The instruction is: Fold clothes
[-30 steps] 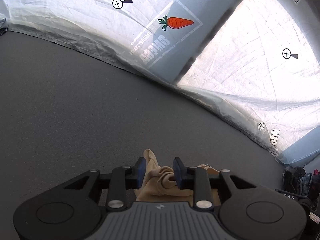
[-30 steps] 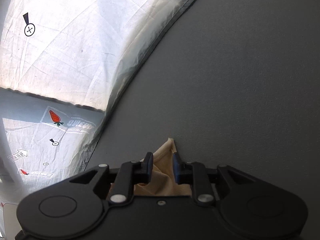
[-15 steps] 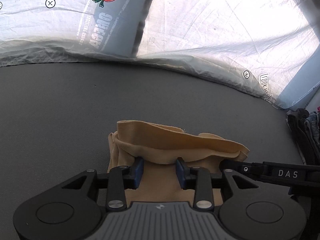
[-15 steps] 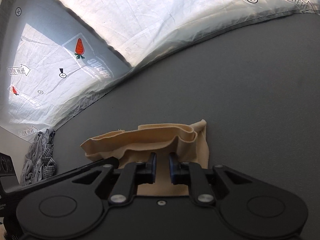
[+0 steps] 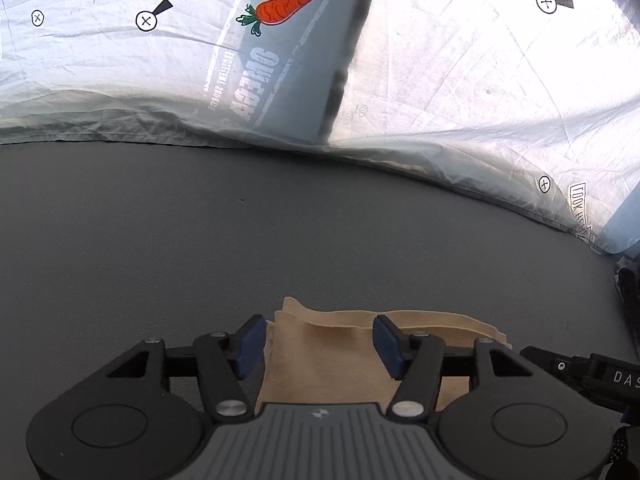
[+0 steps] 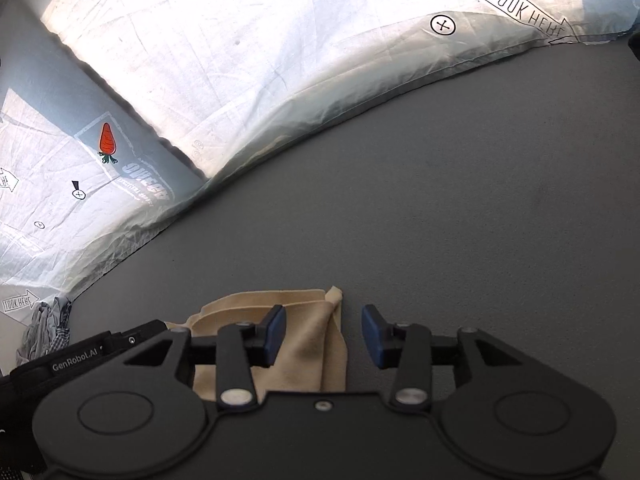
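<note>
A folded beige garment (image 5: 336, 356) lies flat on the dark grey table (image 5: 200, 248). My left gripper (image 5: 320, 342) hovers over the garment's left edge, its jaws opening, blue pads clear of the cloth. In the right wrist view the same beige garment (image 6: 308, 344) lies under my right gripper (image 6: 324, 336), whose jaws are also opening over the garment's right edge; the left pad is above the cloth, the right pad above bare table. Neither gripper holds anything. The other gripper's black body (image 5: 592, 376) shows at the right of the left wrist view.
A white crinkled sheet with printed marks and a carrot picture (image 5: 280, 10) hangs behind the table's far edge. Dark clothes (image 5: 628, 288) lie at the right edge in the left wrist view; a grey checked heap (image 6: 48, 332) sits at the left in the right wrist view.
Both grippers let go of the beige garment and their jaws spread apart. The cloth, bunched and raised before, now lies folded flat on the table.
</note>
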Demonstrator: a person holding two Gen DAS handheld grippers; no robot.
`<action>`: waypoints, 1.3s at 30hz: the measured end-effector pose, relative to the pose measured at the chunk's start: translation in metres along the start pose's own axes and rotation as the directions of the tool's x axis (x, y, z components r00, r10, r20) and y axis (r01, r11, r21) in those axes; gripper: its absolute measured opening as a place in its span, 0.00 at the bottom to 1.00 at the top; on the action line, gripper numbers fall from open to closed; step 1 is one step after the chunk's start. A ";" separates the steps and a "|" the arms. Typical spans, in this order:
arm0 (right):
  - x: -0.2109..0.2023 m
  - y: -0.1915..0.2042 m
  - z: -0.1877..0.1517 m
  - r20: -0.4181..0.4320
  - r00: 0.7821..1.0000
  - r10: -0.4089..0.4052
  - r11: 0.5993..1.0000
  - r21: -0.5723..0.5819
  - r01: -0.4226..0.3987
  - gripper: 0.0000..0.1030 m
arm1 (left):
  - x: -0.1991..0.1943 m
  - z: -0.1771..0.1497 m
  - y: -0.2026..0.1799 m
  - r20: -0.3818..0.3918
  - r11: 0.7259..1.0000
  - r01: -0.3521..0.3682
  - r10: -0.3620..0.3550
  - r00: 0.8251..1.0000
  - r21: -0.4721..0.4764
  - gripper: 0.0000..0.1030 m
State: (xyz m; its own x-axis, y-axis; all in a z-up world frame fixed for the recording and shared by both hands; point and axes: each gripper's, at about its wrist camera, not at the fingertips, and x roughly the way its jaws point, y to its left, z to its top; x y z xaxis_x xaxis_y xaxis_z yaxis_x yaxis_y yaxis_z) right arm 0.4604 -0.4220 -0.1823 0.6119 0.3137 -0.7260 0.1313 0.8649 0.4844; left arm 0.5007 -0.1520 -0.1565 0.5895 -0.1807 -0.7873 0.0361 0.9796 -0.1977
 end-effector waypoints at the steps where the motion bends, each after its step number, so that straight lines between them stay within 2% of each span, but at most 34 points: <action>1: -0.007 -0.005 -0.007 -0.008 1.000 -0.018 1.000 0.003 0.018 0.47 | -0.008 -0.008 -0.002 -0.015 1.000 0.002 -0.002 1.000 0.003 0.58; 4: -0.024 -0.018 -0.033 -0.051 0.996 -0.069 0.997 0.030 0.071 0.51 | -0.030 -0.036 -0.012 -0.059 1.000 0.002 -0.001 0.998 0.009 0.60; 6: -0.034 -0.025 -0.053 -0.085 0.992 -0.096 0.994 0.045 0.100 0.61 | -0.045 -0.059 -0.020 -0.092 1.000 0.001 0.001 0.996 0.019 0.63; 7: -0.039 -0.027 -0.062 -0.089 0.991 -0.101 0.994 0.044 0.105 0.61 | -0.051 -0.069 -0.024 -0.106 1.000 0.002 0.000 0.994 0.026 0.64; 10: -0.058 -0.024 -0.090 -0.057 0.994 -0.093 0.995 -0.054 0.090 0.62 | -0.063 -0.094 -0.035 -0.123 0.998 -0.013 0.021 0.992 0.067 0.68; 13: -0.072 -0.014 -0.110 -0.025 0.993 -0.113 0.972 -0.208 0.106 0.54 | -0.069 -0.102 -0.037 -0.116 0.992 -0.059 0.072 0.991 0.110 0.75; 14: -0.075 -0.013 -0.115 -0.016 0.993 -0.113 0.966 -0.234 0.106 0.46 | -0.070 -0.101 -0.036 -0.120 0.992 -0.071 0.084 0.989 0.108 0.75; 15: -0.078 -0.013 -0.117 -0.014 0.995 -0.102 0.968 -0.233 0.096 0.40 | -0.072 -0.101 -0.035 -0.124 0.992 -0.075 0.087 0.988 0.102 0.75; 19: -0.085 -0.017 -0.119 -0.012 0.999 -0.032 0.988 -0.154 0.030 0.33 | -0.081 -0.107 -0.037 -0.128 0.988 -0.093 0.108 0.986 0.122 0.75; 24: -0.074 -0.016 -0.109 -0.034 0.990 0.134 0.986 -0.093 -0.136 0.22 | -0.082 -0.120 -0.040 -0.142 0.981 -0.110 0.132 0.981 0.158 0.75; 26: -0.067 -0.010 -0.110 -0.082 0.982 0.168 0.974 -0.139 -0.178 0.20 | -0.078 -0.119 -0.038 -0.150 0.982 -0.109 0.132 0.980 0.151 0.77; 30: -0.060 0.002 -0.124 -0.163 0.973 0.163 0.947 -0.250 -0.201 0.19 | -0.068 -0.118 -0.035 -0.179 0.984 -0.108 0.132 0.975 0.141 0.77; 36: -0.063 -0.002 -0.130 -0.192 0.969 0.156 0.948 -0.245 -0.201 0.19 | -0.064 -0.121 -0.027 -0.193 0.988 -0.100 0.121 0.974 0.118 0.83; 39: -0.063 -0.002 -0.130 -0.200 0.969 0.146 0.950 -0.246 -0.194 0.19 | -0.061 -0.121 -0.019 -0.204 0.992 -0.091 0.107 0.973 0.089 0.91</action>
State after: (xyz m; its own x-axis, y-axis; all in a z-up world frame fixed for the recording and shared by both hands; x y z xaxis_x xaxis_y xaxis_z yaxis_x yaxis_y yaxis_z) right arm 0.3201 -0.3923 -0.2010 0.4557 0.5085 -0.7306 -0.1861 0.8571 0.4804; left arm 0.3658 -0.1703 -0.1752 0.4126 -0.0887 -0.9066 0.0539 0.9959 -0.0730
